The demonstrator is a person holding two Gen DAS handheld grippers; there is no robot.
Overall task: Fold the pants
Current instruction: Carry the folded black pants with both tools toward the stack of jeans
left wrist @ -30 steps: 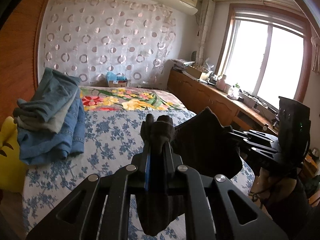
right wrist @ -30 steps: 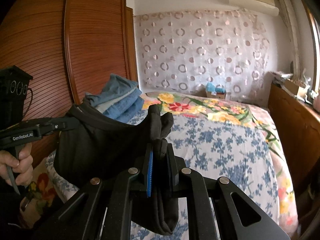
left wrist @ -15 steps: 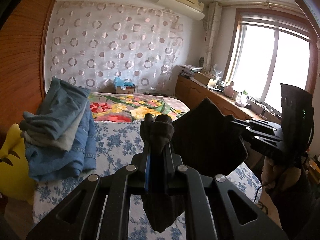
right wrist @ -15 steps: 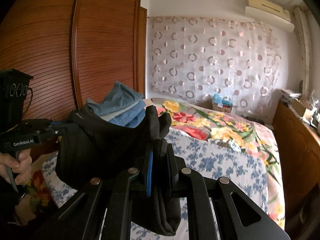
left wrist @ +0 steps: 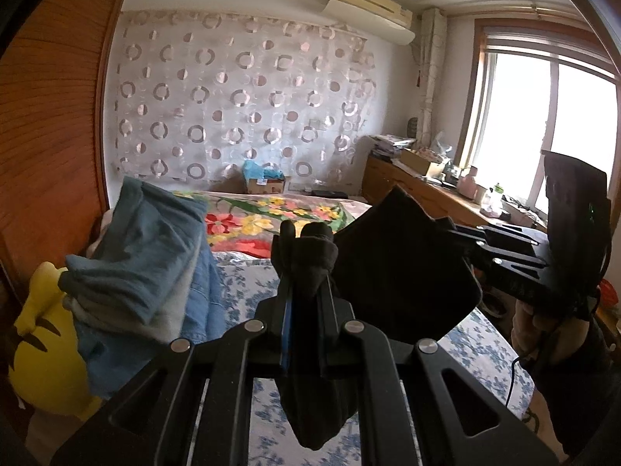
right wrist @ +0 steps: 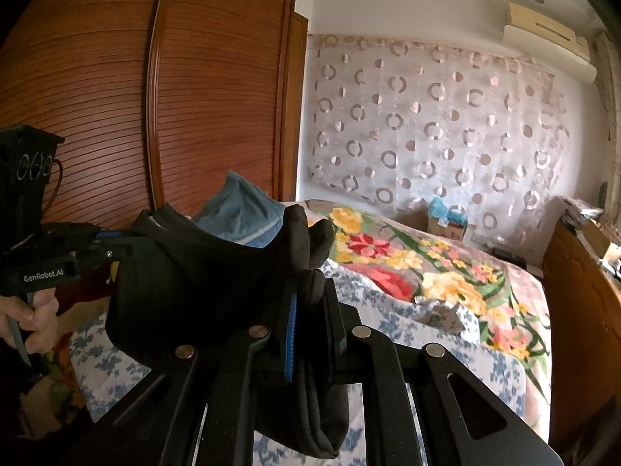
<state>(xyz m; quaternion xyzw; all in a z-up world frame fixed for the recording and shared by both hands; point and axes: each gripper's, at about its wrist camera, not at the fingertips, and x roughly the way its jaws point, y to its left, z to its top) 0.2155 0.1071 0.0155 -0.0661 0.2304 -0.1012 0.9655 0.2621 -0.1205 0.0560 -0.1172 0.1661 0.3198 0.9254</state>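
Bedroom setup with a flowery bed [left wrist: 248, 291] and a heap of folded jeans [left wrist: 155, 272] parked off to one side, while the left gripper [left wrist: 304, 268] and right gripper [right wrist: 306, 268] each pinch a bunched edge of the black pants [left wrist: 403, 268], keeping them stretched in the air above the bed, probably so they hang straight before folding.

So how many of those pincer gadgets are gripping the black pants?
2: the left gripper pinches one end, the right gripper the other, black pants slung between.
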